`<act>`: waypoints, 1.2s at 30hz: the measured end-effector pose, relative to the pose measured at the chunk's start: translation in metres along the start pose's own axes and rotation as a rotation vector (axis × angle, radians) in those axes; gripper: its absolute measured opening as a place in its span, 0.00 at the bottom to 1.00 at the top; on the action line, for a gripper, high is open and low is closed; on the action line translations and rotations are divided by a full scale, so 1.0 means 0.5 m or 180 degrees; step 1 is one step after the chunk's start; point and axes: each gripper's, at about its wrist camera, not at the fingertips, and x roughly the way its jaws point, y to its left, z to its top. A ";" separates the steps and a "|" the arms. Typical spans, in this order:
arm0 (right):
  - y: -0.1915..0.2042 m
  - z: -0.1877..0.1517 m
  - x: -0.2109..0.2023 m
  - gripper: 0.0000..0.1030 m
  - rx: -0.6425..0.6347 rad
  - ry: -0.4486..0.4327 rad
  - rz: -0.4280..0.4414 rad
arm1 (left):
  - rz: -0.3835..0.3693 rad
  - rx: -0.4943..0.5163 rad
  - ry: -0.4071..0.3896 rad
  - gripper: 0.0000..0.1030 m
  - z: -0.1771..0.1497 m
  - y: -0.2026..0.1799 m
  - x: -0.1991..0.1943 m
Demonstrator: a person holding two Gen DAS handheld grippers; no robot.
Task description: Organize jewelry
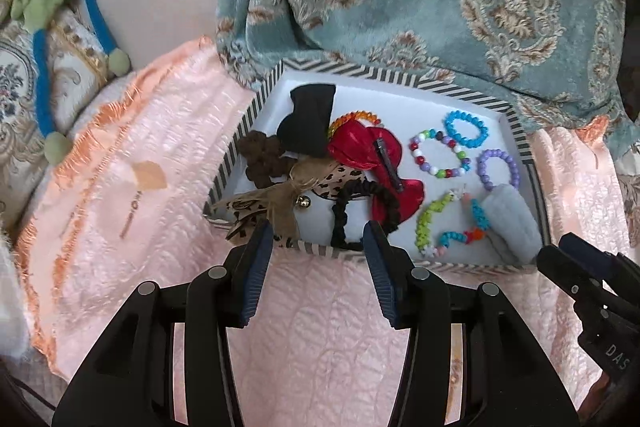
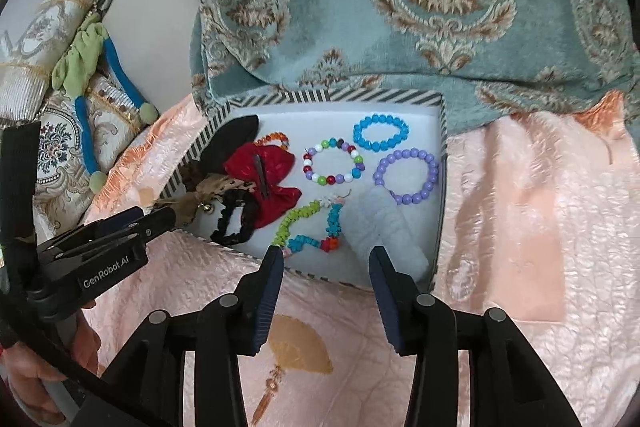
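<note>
Both claws gape empty at the near rim of the striped-edged white tray (image 2: 436, 211). The right gripper (image 2: 326, 261) is nearer the green-and-blue beaded strand (image 2: 308, 227), probably lying crosswise just beyond its tips; the left gripper (image 1: 318, 233) faces the black scrunchie (image 1: 352, 211).

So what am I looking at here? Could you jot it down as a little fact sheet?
container: striped-edged tray on a pink quilt
bracelets: blue bracelet, purple bracelet, multicolour bracelet, all lying flat
hair pieces: red bow, black scrunchie
also in tray: pale grey fuzzy roll
left gripper: open, empty, at tray's near edge
right gripper: open, empty, at tray's near edge
</note>
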 end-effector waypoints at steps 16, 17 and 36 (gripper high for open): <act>0.026 -0.027 -0.070 0.42 0.0070 -0.0190 -0.0217 | 0.0148 -0.0033 -0.0405 0.45 -0.055 -0.019 -0.125; 0.028 -0.028 -0.074 0.42 0.0055 -0.0203 -0.0235 | 0.0156 -0.0031 -0.0418 0.45 -0.056 -0.019 -0.128; 0.058 -0.034 -0.119 0.58 -0.0028 -0.0382 -0.0302 | 0.0244 -0.0062 -0.0660 0.45 -0.073 -0.019 -0.195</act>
